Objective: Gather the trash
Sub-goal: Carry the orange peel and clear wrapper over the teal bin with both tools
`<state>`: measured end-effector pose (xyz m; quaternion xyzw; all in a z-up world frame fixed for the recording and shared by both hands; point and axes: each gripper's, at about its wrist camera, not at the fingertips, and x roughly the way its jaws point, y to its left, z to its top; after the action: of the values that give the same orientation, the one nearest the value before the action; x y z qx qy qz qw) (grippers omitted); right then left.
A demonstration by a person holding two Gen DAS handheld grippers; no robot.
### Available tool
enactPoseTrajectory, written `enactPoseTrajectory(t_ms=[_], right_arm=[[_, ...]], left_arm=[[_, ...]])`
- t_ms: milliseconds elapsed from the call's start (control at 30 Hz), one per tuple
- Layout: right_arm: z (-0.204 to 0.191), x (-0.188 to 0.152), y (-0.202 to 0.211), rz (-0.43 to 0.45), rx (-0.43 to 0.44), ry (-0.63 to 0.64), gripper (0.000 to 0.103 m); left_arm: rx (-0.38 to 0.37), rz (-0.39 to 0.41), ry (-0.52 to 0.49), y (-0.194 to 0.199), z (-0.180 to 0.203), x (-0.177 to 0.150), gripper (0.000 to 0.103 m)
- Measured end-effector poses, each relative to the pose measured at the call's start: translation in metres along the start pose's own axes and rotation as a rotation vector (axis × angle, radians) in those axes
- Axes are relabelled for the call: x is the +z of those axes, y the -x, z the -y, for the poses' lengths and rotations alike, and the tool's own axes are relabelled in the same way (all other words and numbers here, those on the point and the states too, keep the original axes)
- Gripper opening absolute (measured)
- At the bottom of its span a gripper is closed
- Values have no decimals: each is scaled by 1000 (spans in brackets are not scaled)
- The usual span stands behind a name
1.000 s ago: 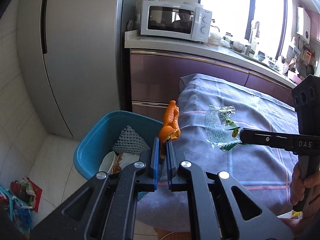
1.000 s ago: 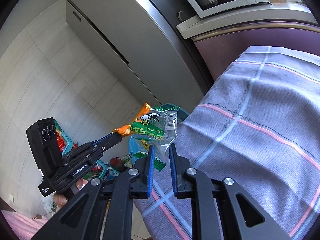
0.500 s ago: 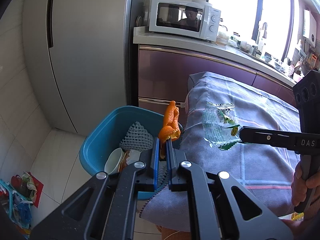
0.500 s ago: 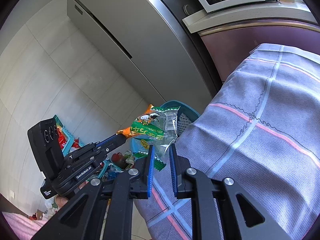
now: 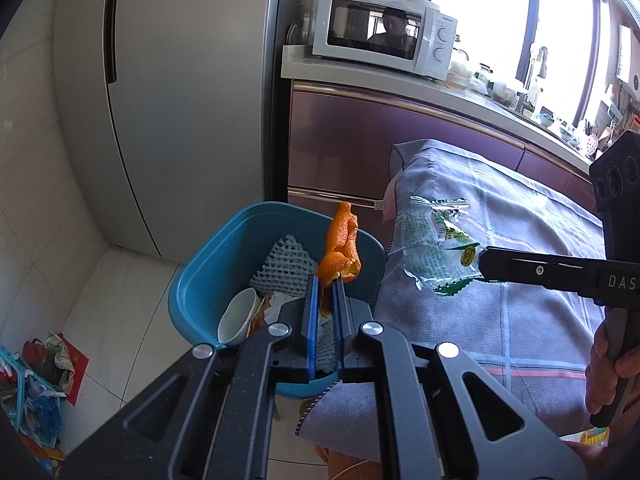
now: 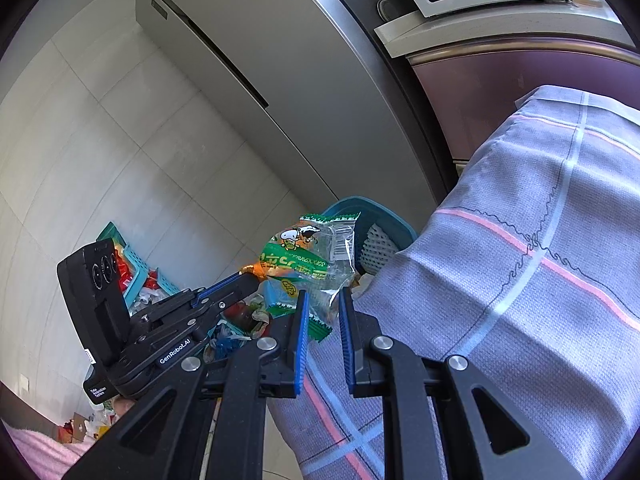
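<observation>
Already I had the left tongs [image 5: 325, 292] clenched on the orange peel [image 5: 340, 248], poised over the blue bin [image 5: 224, 264] for dropping; the right tongs [image 6: 322, 312] gripped the plastic wrapper [image 6: 308, 256], carried beside the cloth-covered tabletop [image 6: 540, 280] toward it.
</observation>
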<state>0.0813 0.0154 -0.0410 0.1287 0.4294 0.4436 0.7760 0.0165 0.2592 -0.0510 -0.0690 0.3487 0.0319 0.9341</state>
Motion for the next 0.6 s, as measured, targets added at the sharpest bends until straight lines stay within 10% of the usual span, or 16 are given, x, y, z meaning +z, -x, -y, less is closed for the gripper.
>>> enactPoseTrajectory(t_ms=[600], right_arm=[[-8, 5, -17, -23, -5, 12, 14]], left_arm=[[13, -15, 23, -7, -7, -4, 7]])
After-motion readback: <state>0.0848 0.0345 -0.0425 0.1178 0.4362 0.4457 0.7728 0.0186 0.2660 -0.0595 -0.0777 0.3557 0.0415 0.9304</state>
